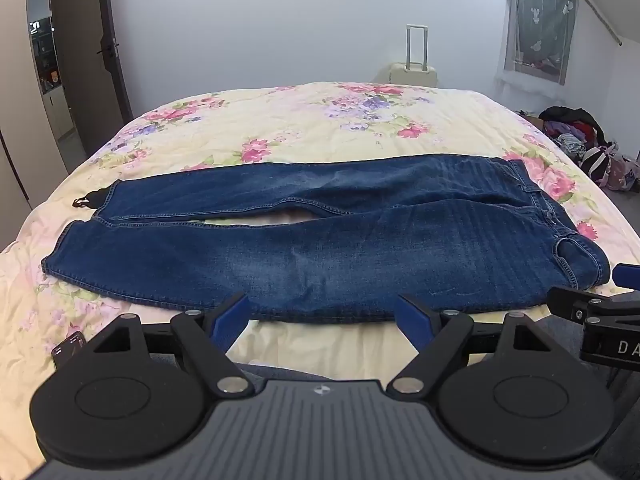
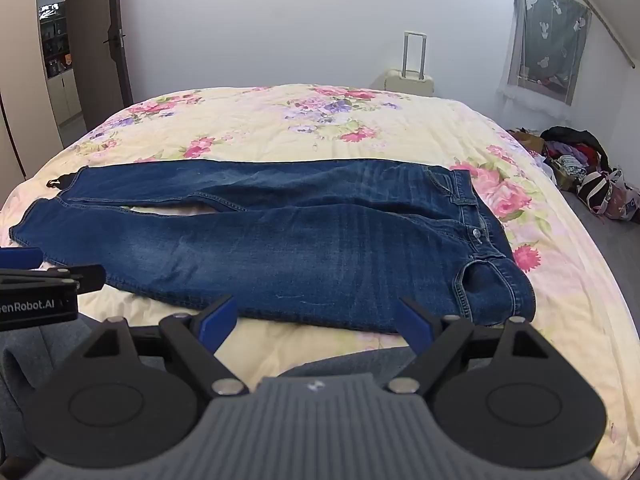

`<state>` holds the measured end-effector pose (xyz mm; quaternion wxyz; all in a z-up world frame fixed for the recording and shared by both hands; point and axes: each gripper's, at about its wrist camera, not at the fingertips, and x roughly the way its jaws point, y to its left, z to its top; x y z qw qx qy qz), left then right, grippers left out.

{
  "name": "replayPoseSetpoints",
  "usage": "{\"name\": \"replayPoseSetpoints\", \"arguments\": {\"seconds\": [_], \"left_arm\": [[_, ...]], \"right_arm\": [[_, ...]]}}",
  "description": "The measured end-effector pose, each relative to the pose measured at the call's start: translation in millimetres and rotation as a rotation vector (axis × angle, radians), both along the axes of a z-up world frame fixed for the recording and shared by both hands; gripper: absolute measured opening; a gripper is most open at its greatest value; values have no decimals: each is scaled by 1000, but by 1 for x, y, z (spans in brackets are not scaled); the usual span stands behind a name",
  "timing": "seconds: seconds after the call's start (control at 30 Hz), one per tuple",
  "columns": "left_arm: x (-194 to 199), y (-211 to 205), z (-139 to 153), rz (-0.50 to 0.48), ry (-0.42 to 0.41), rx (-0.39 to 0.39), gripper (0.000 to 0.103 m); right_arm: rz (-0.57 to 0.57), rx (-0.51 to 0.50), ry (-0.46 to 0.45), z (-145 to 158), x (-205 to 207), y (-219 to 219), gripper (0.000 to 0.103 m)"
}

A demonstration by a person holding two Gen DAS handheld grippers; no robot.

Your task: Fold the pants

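Note:
Blue jeans (image 1: 320,236) lie flat across the floral bedspread (image 1: 280,128), waistband to the right, leg cuffs to the left, with a small gap between the legs. They also show in the right wrist view (image 2: 280,240). My left gripper (image 1: 322,312) is open and empty, held just short of the jeans' near edge at mid-leg. My right gripper (image 2: 316,318) is open and empty near the near edge by the waist. Each gripper shows at the edge of the other's view.
A phone (image 1: 68,346) lies on the bed at the near left. A cream suitcase (image 1: 414,68) stands behind the bed. Piled clothes and bags (image 1: 580,140) sit on the floor at right. A dark door (image 1: 92,48) stands at left.

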<state>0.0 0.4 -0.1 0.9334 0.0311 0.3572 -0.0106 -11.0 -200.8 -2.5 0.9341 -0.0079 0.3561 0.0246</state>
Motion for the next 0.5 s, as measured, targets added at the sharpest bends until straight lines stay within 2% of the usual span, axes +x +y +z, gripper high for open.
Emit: {"name": "replayPoseSetpoints", "arguments": {"seconds": [0.5], "left_arm": [[-1,2,2,6,9,4,96]], "right_arm": [[3,11,-14,2,-5,-1,82]]}}
